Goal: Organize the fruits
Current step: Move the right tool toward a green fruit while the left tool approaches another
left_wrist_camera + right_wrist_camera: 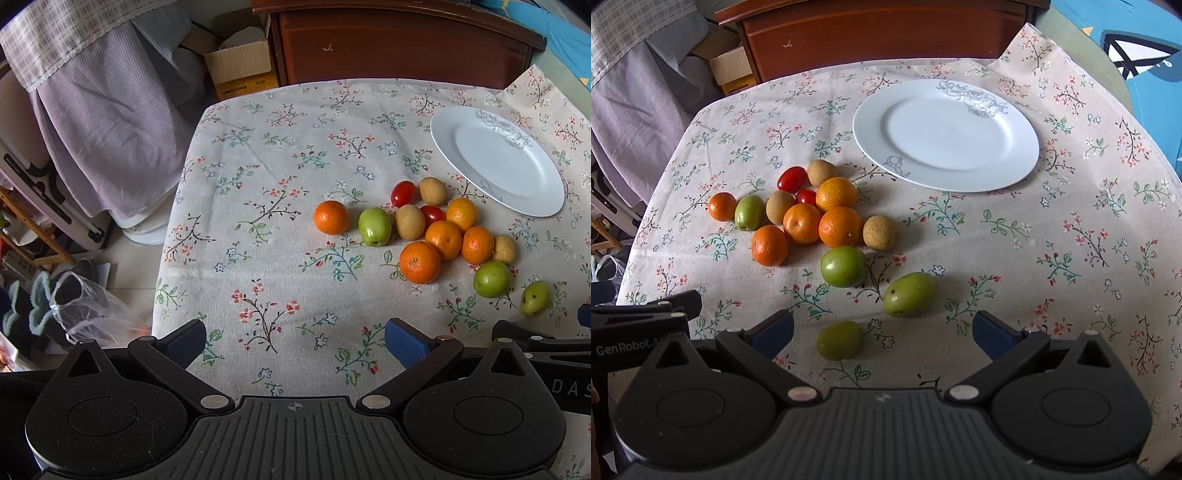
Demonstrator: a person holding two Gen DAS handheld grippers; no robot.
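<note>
on the floral tablecloth (258,155), the left gripper (295,341) hovers with its jaws spread wide, holding nothing; the fruit cluster (436,232) lies ahead and to its right. further right, the right gripper (882,332) also gapes wide and holds nothing, a green fruit (839,339) lying between its fingers, the others just beyond. the white plate (1015,162) sits past the fruits, bare.

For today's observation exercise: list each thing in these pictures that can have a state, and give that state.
Left gripper: jaws open, holding nothing.
Right gripper: jaws open, holding nothing.
White plate: empty, flat on the tablecloth.
Fruits: loose on the cloth, none on the plate.
Cardboard box: flaps open.
</note>
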